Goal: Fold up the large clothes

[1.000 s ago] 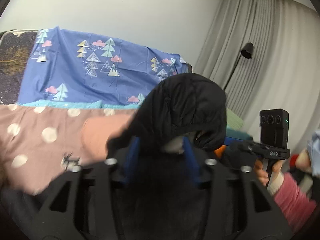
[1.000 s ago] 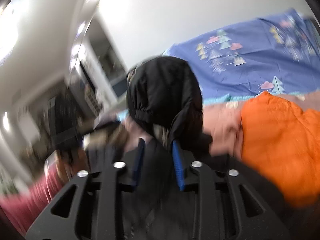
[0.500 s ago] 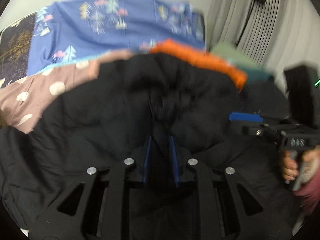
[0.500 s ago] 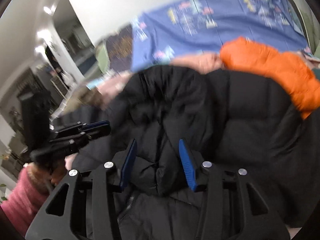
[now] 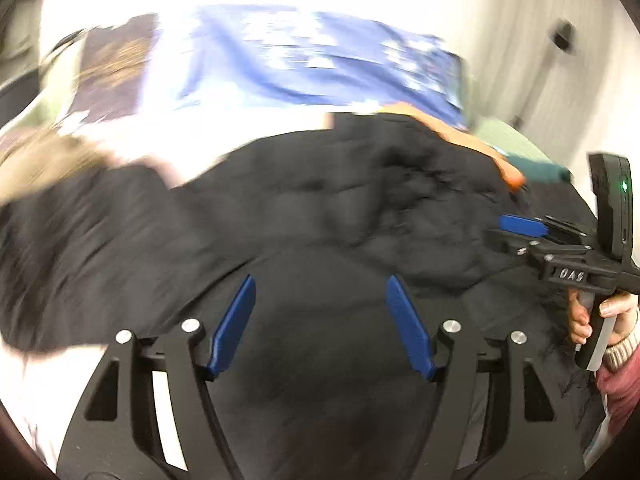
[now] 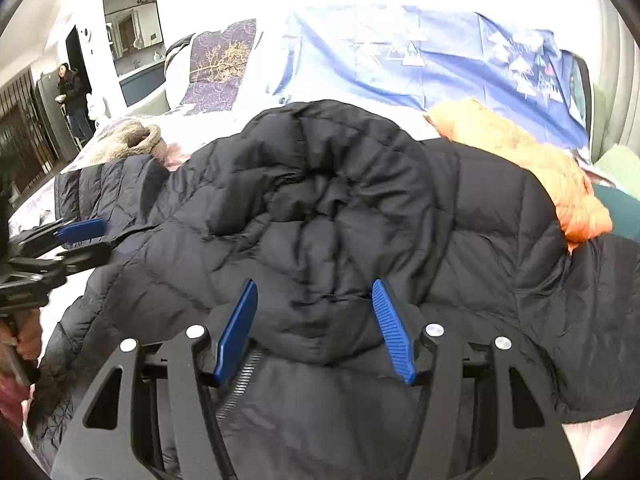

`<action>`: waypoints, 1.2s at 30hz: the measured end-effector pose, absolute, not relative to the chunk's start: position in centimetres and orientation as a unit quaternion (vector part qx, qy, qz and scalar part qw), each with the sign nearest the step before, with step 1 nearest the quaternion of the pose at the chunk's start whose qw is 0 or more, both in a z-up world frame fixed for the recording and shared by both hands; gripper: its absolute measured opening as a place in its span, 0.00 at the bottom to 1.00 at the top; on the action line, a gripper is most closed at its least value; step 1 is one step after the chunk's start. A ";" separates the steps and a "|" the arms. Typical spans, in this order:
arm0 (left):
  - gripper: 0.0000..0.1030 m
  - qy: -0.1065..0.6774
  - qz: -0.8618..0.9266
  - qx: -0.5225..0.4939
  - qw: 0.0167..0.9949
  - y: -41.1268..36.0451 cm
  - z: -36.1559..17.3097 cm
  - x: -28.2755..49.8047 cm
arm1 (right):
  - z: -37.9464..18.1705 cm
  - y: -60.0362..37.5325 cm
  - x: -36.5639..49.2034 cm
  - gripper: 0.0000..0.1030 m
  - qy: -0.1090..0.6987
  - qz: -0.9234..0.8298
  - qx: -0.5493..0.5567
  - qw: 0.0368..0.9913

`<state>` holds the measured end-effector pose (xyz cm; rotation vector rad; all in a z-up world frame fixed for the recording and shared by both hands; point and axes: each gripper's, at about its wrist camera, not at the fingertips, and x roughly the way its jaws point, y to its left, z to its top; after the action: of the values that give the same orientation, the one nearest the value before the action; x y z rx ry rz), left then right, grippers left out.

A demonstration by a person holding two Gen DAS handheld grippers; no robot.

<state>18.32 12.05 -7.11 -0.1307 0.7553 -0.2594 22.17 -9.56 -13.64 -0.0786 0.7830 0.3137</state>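
The black quilted puffer jacket (image 6: 328, 208) lies spread on the bed (image 6: 592, 436). Both tongs are opening: the left tongs (image 5: 320, 300) gape wide above it, the right tongs (image 6: 314, 308) straddle its hood unpressed.

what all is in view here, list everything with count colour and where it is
black puffer jacket: 1, black, spread on the bed, hood bunched in the middle
orange jacket: 1, orange, right of the black one, partly under it
blue sheet: 1, blue with tree print, along the back
beige garment: 1, beige, far left on the bed
bystander: 1, dark clothes, doorway far left
left gripper: 1, black with blue pads, jaws opening over the jacket
right gripper: 1, same, jaws opening astride the hood
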 end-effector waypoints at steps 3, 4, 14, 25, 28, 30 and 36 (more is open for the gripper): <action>0.68 0.380 -0.056 -0.118 0.915 18.2 -8.6 15.4 | -14.5 -7.9 22.1 0.59 0.383 0.148 -0.020 0.911; 0.68 0.384 -0.025 -0.147 0.911 21.1 -9.3 14.3 | -15.2 -7.5 22.0 0.59 0.383 0.141 -0.016 0.913; 0.76 0.360 0.106 -0.326 0.867 38.0 -14.5 9.8 | -20.7 -7.5 23.5 0.70 0.403 0.103 0.004 0.909; 0.86 0.300 0.070 -0.449 0.839 43.4 -17.6 14.6 | -21.5 -6.7 23.6 0.77 0.399 0.105 -0.008 0.911; 0.77 0.285 0.064 -0.450 0.844 43.6 -17.5 15.5 | -21.7 -6.3 23.8 0.79 0.400 0.104 -0.012 0.910; 0.42 0.275 0.049 -0.447 0.850 43.2 -17.3 16.1 | -21.8 -6.2 23.9 0.80 0.400 0.104 -0.016 0.910; 0.08 0.255 0.044 -0.421 0.869 41.7 -15.2 15.1 | -21.9 -6.0 24.1 0.82 0.400 0.108 -0.012 0.910</action>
<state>15.10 41.69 -15.21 -0.8817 0.5333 0.0926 24.07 -6.04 -21.85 -0.0244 0.8257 0.2228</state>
